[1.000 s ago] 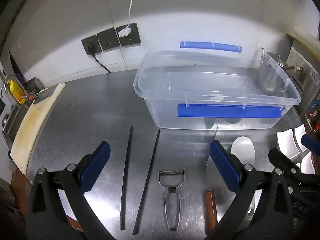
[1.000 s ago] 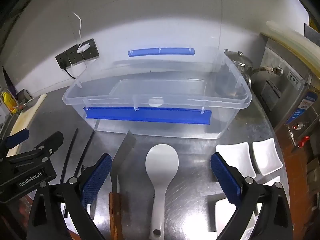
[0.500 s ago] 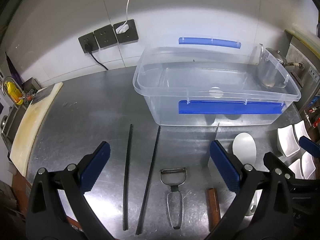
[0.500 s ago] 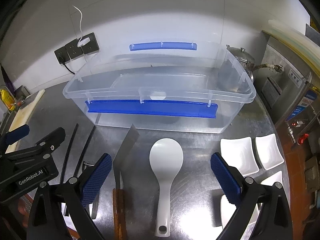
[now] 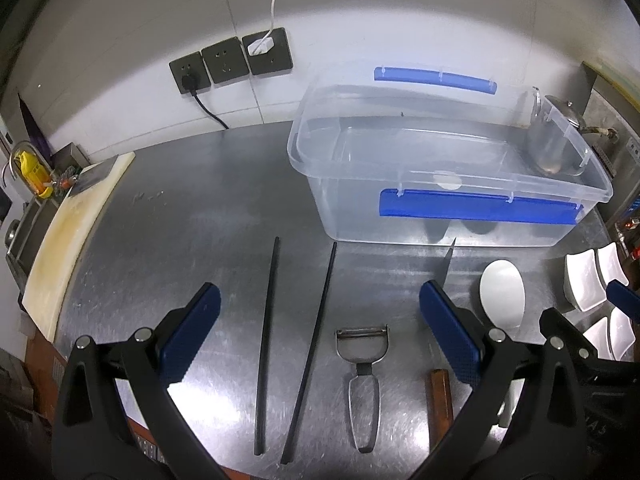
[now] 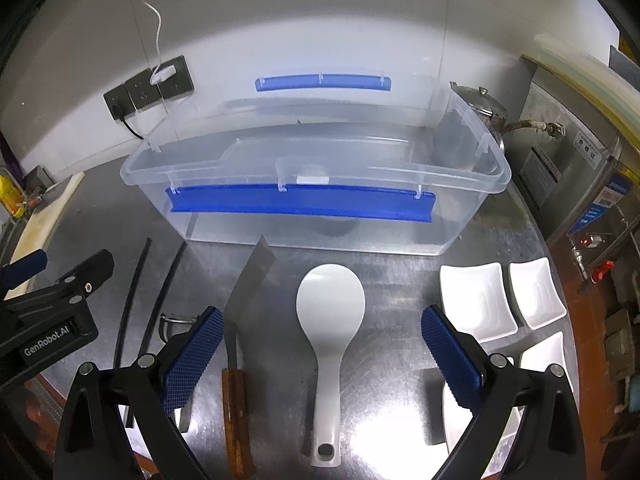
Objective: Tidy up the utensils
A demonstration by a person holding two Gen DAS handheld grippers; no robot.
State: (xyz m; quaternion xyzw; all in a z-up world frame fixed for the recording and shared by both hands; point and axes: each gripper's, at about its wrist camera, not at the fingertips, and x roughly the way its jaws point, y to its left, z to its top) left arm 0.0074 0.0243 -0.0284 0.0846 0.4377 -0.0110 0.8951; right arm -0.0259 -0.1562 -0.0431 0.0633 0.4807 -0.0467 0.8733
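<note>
Plainly, the utensils lie in a row on the steel table (image 5: 192, 216): two black chopsticks (image 5: 267, 344), a peeler (image 5: 362, 368), a wooden-handled knife (image 6: 244, 320) and a white rice spoon (image 6: 330, 320). Beyond them, at twelve o'clock, stands the clear bin (image 6: 320, 168) with blue handles, empty. The left gripper (image 5: 320, 336) hangs above the chopsticks and peeler, jaws spread wide, touching nothing. The right gripper (image 6: 320, 352) is equally wide apart, holding nothing, the spoon between its fingers. White dishes (image 6: 476, 300) sit at three o'clock.
</note>
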